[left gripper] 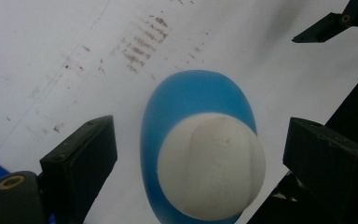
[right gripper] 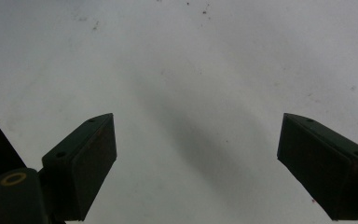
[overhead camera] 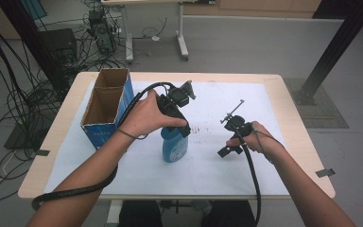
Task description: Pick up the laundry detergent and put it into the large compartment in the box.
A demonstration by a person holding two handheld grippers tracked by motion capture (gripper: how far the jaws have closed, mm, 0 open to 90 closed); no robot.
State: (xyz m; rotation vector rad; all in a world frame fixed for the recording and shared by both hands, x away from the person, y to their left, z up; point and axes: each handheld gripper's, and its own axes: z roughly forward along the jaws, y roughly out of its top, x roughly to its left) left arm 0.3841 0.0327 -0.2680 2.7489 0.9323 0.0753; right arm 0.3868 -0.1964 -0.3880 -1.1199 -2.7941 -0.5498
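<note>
- so the blue bottle (overhead camera: 174, 147) with a white cap (left gripper: 212, 168) stands upright on the white sheet (overhead camera: 208, 165) that covers the wooden table (overhead camera: 290, 118), roughly mid-table and a bit toward the person's side
- left gripper (overhead camera: 176, 124) is right above it, held in the left hand (overhead camera: 146, 116); in the left gripper view its jaws are spread wide, one on each side of the cap, neither touching it, so released, nothing grasped
- same view looks straight down on the cap; the blue shoulder of the bottle peeks out around it, and there are brownish smudges (left gripper: 142, 49) on the sheet beyond
- right gripper (overhead camera: 231, 137) sits off to the right of the bottle, clearly apart from it, in the right hand (overhead camera: 257, 138); its jaws are also spread wide over bare white sheet, holding nothing
- a tip of the right gripper pokes into the top right corner of the left gripper view
- open cardboard box (overhead camera: 108, 106) with blue sides stands at the table's left side, beyond the left hand; two compartments, can't see into them properly
- black cables (overhead camera: 253, 179) trail from both grippers back toward the person; lots of cable mess on the floor behind the table
</note>
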